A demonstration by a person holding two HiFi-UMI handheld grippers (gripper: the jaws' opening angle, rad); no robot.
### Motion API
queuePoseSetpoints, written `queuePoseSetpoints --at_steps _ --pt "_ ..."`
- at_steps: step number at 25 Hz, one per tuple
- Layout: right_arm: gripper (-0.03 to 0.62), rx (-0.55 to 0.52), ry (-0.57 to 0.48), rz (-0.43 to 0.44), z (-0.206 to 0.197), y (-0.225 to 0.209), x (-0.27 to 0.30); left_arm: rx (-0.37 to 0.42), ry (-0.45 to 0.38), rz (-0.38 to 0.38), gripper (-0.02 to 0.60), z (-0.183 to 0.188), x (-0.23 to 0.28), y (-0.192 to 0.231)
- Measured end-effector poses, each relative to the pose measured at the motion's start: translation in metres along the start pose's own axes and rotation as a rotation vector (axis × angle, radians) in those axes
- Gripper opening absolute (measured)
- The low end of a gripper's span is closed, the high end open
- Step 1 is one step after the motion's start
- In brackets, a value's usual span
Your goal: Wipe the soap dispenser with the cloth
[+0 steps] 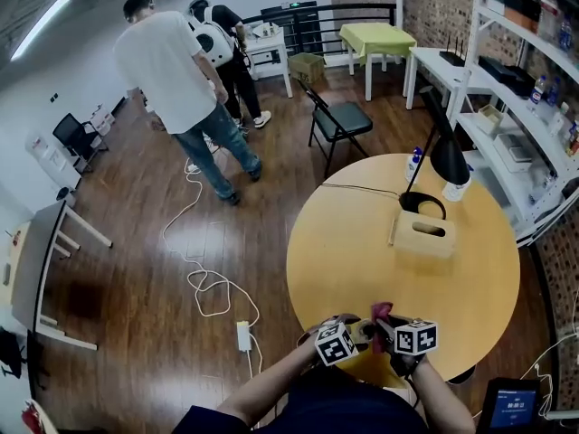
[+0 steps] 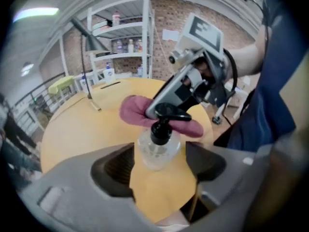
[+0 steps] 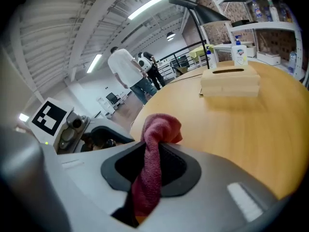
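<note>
A clear soap dispenser [image 2: 157,150] with a black pump stands on the round yellow table [image 1: 362,251] near its front edge. In the left gripper view it sits between the fingertips of my left gripper [image 2: 159,162], with a thin gap on each side, so that gripper is open. My right gripper [image 3: 157,164] is shut on a pink cloth [image 3: 153,153] that sticks out past its tips. From the left gripper view, the right gripper [image 2: 161,108] holds the cloth [image 2: 137,111] against the pump head. In the head view both grippers meet at the near rim, cloth [image 1: 382,312] between them.
A wooden tissue box [image 1: 422,235], a black desk lamp [image 1: 446,156] and a small bottle [image 1: 413,163] stand at the table's far side. A folding chair [image 1: 336,120], white shelves [image 1: 525,89], two standing people [image 1: 176,80] and a floor cable [image 1: 213,287] lie beyond.
</note>
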State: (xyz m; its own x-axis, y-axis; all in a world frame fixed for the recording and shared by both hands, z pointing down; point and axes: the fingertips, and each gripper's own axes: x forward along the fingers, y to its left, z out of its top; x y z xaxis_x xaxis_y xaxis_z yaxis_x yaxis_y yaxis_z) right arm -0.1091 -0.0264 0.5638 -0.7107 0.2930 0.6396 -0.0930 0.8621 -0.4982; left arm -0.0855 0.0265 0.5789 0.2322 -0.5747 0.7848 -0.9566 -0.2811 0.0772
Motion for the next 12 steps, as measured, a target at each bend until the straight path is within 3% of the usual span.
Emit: queuePoseSetpoints --at_steps 2,4,8,12 --pt "0.083 0.018 -0.013 -0.002 -0.005 0.000 -0.004 -0.073 -0.029 0.046 0.326 0.003 0.004 -0.005" --pt "0.083 0.005 0.002 -0.001 -0.011 0.003 -0.010 -0.066 -0.035 0.054 0.307 0.004 0.009 -0.004" --pt "0.083 -0.033 0.056 0.025 -0.024 0.011 -0.016 0.066 -0.020 -0.057 0.304 -0.002 0.008 -0.008" --pt "0.083 -0.071 0.002 0.066 0.011 0.008 0.005 0.240 0.003 -0.132 0.304 0.003 0.003 0.005"
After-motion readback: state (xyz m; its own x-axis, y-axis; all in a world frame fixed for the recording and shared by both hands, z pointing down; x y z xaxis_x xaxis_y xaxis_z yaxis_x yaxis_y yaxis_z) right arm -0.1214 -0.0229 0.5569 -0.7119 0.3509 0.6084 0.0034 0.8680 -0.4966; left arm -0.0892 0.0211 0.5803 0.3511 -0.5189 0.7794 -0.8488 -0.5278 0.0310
